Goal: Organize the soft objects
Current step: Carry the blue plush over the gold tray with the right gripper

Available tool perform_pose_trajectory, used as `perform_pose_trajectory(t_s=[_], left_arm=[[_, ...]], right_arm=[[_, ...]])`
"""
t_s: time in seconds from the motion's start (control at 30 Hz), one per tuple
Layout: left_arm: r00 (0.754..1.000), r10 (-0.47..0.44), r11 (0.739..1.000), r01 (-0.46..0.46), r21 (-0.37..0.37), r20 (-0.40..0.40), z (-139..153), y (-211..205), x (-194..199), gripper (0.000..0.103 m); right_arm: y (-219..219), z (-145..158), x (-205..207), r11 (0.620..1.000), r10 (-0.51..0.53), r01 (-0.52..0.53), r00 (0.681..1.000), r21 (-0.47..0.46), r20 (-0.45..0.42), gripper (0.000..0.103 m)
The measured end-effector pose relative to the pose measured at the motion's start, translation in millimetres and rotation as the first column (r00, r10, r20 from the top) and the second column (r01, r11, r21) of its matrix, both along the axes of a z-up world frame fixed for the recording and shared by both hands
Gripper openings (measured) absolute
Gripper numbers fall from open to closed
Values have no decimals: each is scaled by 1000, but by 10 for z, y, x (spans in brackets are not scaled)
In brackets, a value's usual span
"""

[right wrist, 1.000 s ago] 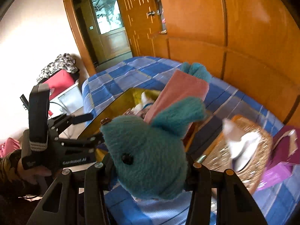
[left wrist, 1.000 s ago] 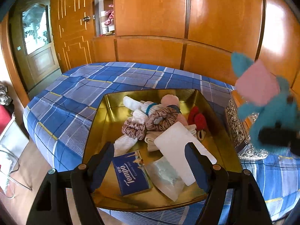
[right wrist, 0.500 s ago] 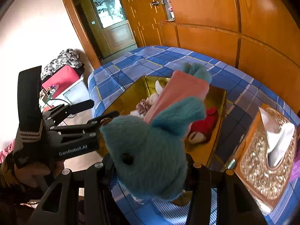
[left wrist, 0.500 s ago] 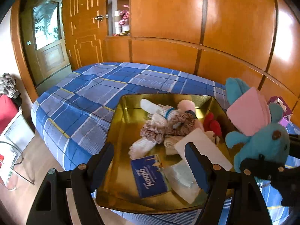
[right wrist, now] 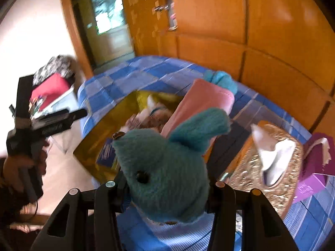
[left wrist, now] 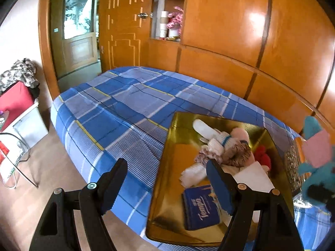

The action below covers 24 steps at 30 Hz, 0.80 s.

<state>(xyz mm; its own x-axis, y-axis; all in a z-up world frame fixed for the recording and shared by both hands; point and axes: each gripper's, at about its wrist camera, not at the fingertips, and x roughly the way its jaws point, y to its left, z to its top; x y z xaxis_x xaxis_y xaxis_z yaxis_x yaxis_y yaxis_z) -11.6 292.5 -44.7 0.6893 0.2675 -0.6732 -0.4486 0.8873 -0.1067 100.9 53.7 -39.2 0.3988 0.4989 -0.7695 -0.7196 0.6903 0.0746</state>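
Observation:
A teal plush toy [right wrist: 167, 167] with a pink patch fills the right wrist view, and my right gripper [right wrist: 167, 186] is shut on its body, above the near corner of the bed. The same toy [left wrist: 314, 167] shows at the right edge of the left wrist view. A gold tray [left wrist: 173, 198] lies on the bed and holds white socks [left wrist: 211, 136], scrunchies [left wrist: 234, 154], a blue tissue pack [left wrist: 201, 207] and other soft things. My left gripper [left wrist: 166, 164] is open and empty, over the tray's left rim. A hand holds that left gripper [right wrist: 52, 123].
The bed [left wrist: 125, 104] has a blue plaid cover and a floor strip in front. An ornate gold tissue box [right wrist: 272, 167] and a purple box [right wrist: 314, 163] sit right of the tray. Wooden wardrobe panels [left wrist: 230, 31] stand behind. A red box [left wrist: 14, 104] is at the left.
My left gripper has swung left, so the tray has slid from the centre to the right of its view. The right gripper keeps its hold on the plush and has barely moved.

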Motion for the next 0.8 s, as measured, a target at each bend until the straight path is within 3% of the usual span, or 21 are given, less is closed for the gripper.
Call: perform_pose_trajectory(t_s=[0.17,0.23,0.37,0.57,0.7,0.8], left_arm=[[998,-58,998,58,-12,-13,-54,-150,55,78],[997,-76,997,75,-20,-20,-71,-188,71,78],[995,-93,995,92,-33,-29,-103,-224,100,78],[994,-101,994,98,-54,-40,-151,-237,111,78],[994,-102,993,100,-58,-43,-168,-243,120,78],[994,-102,993,99,-56,-44,-163,-256,120,78]], right_arm=[[267,-180,172,998,15,-16,1000,-67,-9,49],[402,-304,317,990,8,-7,1000,-140,7,49],[720,-579,559,978,68,-81,995,-191,-73,49],[841,-738,675,988,76,-92,989,-128,-126,58],[726,-675,653,993,38,-52,990,-107,-135,74],[602,-571,641,998,3,-12,992,-65,-128,78]])
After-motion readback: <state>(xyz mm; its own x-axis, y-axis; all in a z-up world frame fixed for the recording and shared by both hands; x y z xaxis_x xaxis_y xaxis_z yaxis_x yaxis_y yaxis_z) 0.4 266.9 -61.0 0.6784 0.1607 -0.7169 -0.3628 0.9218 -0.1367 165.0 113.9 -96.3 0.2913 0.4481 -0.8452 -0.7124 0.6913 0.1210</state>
